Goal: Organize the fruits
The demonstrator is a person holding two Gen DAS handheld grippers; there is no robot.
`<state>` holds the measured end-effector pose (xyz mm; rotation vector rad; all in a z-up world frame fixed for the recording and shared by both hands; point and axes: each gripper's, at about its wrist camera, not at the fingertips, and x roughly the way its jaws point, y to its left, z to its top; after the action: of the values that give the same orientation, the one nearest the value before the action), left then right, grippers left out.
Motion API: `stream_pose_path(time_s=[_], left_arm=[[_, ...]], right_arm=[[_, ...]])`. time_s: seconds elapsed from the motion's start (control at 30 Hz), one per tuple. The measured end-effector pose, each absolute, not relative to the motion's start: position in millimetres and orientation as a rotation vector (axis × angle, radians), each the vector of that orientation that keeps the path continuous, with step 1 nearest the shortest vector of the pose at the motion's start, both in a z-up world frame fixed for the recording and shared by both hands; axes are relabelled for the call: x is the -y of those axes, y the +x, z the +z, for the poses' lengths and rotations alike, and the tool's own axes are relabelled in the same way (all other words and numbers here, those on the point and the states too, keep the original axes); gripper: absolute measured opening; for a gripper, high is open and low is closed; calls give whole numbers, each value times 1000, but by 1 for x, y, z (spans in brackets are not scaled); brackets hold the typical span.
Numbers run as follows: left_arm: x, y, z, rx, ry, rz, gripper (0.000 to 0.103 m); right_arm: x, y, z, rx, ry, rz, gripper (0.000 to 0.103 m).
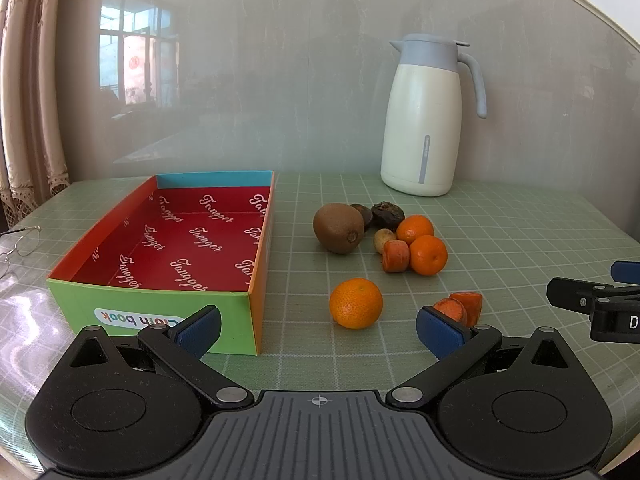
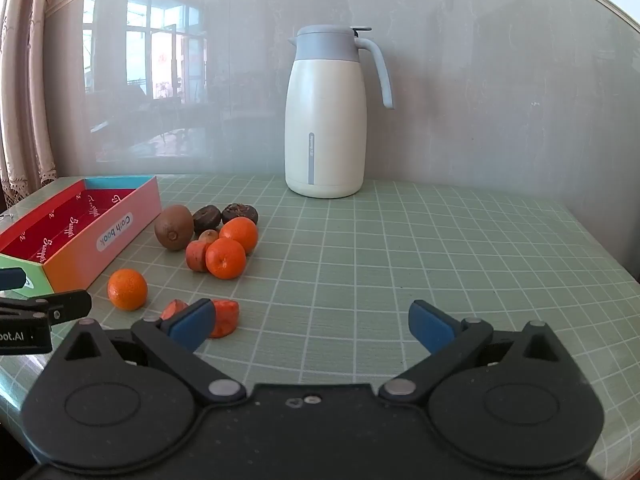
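Note:
An open cardboard box (image 1: 152,312) with a red inside stands empty on the left of the green grid mat. To its right lie a brown kiwi (image 1: 339,228), two dark fruits (image 1: 387,215), two mandarins (image 1: 428,255) and an orange carrot chunk (image 1: 396,256), all bunched together. A third mandarin (image 1: 355,303) lies alone, nearer to me. My left gripper (image 1: 318,330) is open and empty, with that mandarin just beyond its gap. My right gripper (image 2: 311,325) is also open, over bare mat. Two carrot pieces (image 2: 224,318) lie by its left finger.
A white jug with a grey lid and handle (image 2: 326,120) stands at the back against the glossy wall. A pair of glasses (image 1: 20,240) lies at the left table edge. Each gripper shows at the edge of the other's view. The mat (image 2: 440,260) stretches right of the fruit.

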<state>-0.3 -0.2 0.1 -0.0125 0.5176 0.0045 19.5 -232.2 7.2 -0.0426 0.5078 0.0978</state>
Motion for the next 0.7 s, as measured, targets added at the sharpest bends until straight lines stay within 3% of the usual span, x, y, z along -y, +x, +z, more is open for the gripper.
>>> stream_pose_path(time_s=[0.7], left_arm=[[1, 1, -1, -518, -13, 4, 103]], right_arm=[[231, 21, 6, -514, -48, 95, 103]])
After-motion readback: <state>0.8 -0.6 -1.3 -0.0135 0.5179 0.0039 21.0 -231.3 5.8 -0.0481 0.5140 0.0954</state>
